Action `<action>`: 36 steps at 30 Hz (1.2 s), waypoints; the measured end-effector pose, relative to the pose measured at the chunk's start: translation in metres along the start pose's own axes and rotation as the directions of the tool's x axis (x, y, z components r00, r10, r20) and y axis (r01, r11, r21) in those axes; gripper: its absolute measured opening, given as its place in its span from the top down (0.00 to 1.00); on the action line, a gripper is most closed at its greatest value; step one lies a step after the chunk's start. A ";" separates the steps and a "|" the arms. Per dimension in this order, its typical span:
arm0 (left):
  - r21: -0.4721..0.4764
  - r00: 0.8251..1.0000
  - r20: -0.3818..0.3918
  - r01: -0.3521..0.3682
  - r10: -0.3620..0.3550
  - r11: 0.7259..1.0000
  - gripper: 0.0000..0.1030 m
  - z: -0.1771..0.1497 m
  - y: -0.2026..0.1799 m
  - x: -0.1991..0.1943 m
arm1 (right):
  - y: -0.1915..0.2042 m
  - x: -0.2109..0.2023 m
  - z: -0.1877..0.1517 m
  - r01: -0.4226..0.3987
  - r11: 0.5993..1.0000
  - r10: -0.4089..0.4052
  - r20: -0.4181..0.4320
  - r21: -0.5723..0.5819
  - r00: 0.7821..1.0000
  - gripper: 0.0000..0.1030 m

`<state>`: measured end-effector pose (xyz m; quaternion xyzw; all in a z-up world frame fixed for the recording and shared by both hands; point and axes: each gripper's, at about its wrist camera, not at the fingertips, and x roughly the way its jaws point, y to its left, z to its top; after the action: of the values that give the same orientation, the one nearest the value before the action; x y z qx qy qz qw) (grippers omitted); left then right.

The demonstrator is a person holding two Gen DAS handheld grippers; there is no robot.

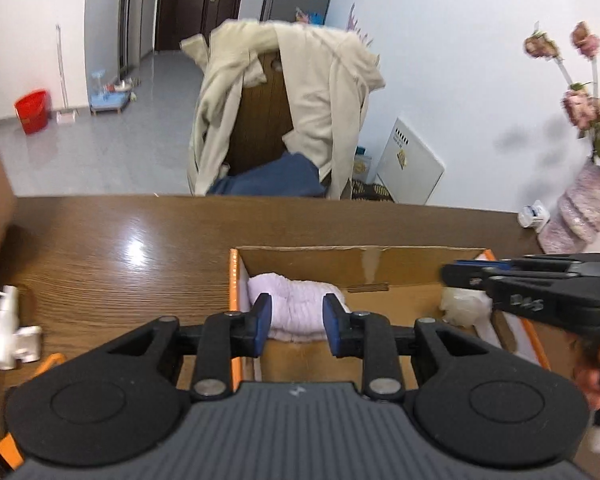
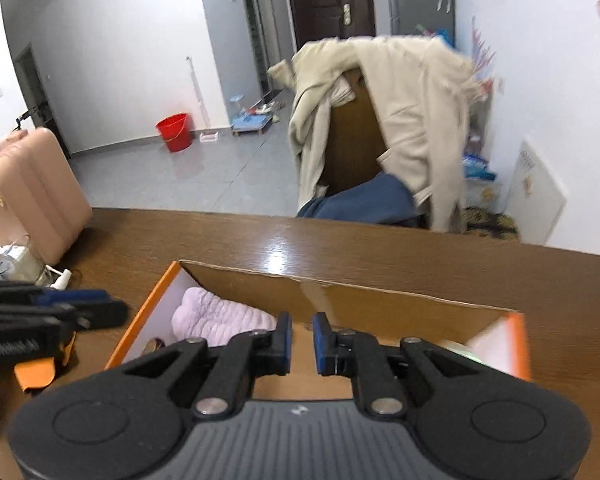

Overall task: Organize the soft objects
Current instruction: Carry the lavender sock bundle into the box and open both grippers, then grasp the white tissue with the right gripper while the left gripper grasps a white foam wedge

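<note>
Your right gripper (image 2: 302, 338): jaws slightly apart, empty, above the open cardboard box (image 2: 380, 300) on the brown table (image 2: 540, 280). 1 lilac cushion (image 2: 216, 318) lies in the box's left end. Your left gripper (image 2: 112, 308) enters at left.

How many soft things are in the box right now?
2 visible: a lilac cloth at the left end of the box, and a pale item at its right end. The grippers may hide more.

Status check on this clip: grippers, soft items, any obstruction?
Left gripper open, empty, above the open cardboard box. Right gripper narrow gap, empty. Lilac quilted soft bundle already in the box's left end. Nothing blocking.
</note>
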<state>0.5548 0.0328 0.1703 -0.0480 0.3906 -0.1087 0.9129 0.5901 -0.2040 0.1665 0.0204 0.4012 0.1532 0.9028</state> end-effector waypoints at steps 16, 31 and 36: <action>0.093 0.962 0.262 -0.102 0.074 0.990 0.28 -0.063 -0.049 -0.210 | 0.001 -0.229 -0.078 0.194 0.980 -0.179 0.228 -0.044 0.957 0.30; 0.134 0.838 0.535 -0.208 0.106 0.969 0.00 -0.287 -0.046 -0.296 | 0.040 -0.308 -0.283 0.164 0.981 -0.093 0.488 -0.105 0.868 0.04; 0.101 0.825 0.550 -0.223 0.133 0.970 0.00 -0.339 -0.046 -0.305 | 0.059 -0.315 -0.344 0.207 0.974 -0.132 0.499 -0.097 0.857 0.02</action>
<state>0.0969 0.0590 0.1589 0.0339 0.1111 -0.0361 0.9926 0.1248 -0.2701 0.1692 -0.0436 0.1476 0.0921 0.9838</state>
